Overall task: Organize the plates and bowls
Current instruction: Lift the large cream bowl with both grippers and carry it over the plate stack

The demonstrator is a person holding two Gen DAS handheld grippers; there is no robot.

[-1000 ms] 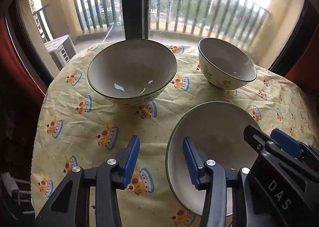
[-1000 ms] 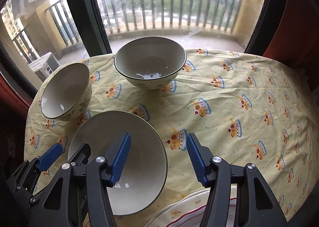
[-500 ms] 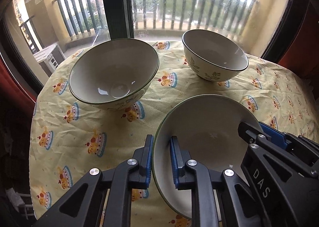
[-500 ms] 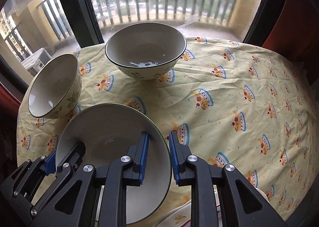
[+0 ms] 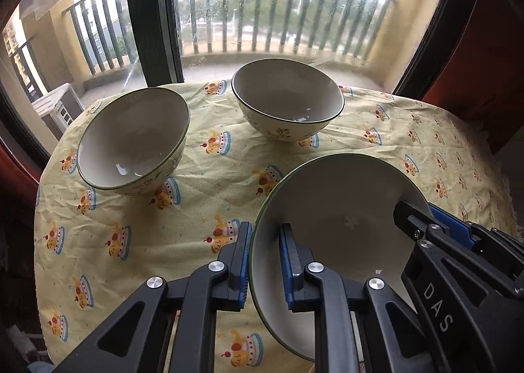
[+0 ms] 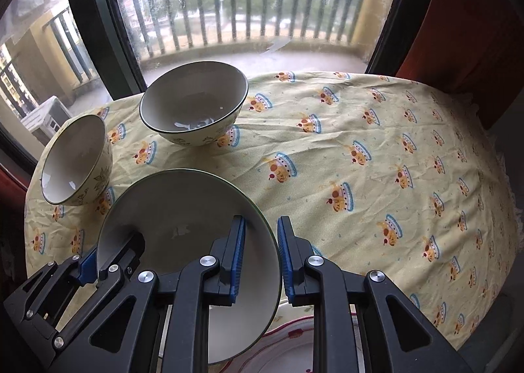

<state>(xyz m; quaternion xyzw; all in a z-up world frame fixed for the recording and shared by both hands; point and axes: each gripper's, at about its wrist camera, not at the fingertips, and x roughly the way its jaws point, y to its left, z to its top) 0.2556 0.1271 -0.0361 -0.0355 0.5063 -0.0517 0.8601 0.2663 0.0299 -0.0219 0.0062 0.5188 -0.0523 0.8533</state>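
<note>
Over that cake-print tabletop [image 5: 203, 176] you've got both the left tool [image 5: 264, 261] and right tool [image 6: 260, 258] clamped on the same big bowl's [image 5: 330, 209] opposite rims.

Legible text, one item only: white capitals "DAS" on the black body of the right gripper [image 5: 458, 235], lower right of the left wrist frame. Right wrist frame: nothing readable on any surface

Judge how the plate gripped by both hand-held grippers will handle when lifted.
The plate looks like glazed ceramic: probably rigid, breakable and slick. Left hand-held gripper and right hand-held gripper pinch only opposite rim edges, so it could slip or tilt.
</note>
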